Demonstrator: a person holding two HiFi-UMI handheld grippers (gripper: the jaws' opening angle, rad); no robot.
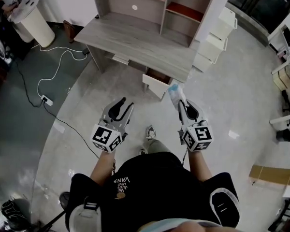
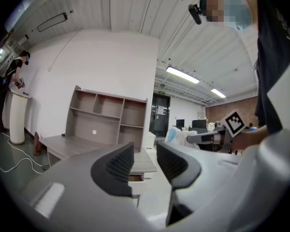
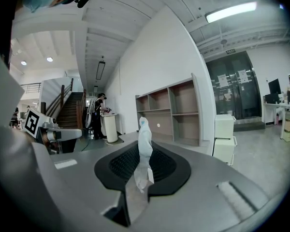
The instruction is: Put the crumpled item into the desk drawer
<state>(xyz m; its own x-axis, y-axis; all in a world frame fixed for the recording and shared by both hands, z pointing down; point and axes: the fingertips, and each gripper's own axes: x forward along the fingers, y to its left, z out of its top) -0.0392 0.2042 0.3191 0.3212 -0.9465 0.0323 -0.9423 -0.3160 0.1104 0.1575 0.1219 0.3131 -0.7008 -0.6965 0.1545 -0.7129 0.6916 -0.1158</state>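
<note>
The crumpled item (image 1: 174,93), a pale bluish-white wad, sticks out of my right gripper (image 1: 180,102), which is shut on it; in the right gripper view it stands upright between the black pads (image 3: 145,151). The grey desk (image 1: 135,37) with shelves lies ahead. Its drawer (image 1: 157,82) hangs open at the front right, just beyond the wad. My left gripper (image 1: 122,104) hovers left of the drawer, open, with nothing between its fingers (image 2: 117,166). The left gripper view shows the drawer (image 2: 135,179) through the gap.
A white bin (image 1: 34,21) stands at the far left, where a person (image 2: 14,74) is busy. A white cable (image 1: 53,76) and power strip (image 1: 47,100) lie on the floor. White drawer units (image 1: 215,40) stand right of the desk. Cardboard (image 1: 273,174) lies at right.
</note>
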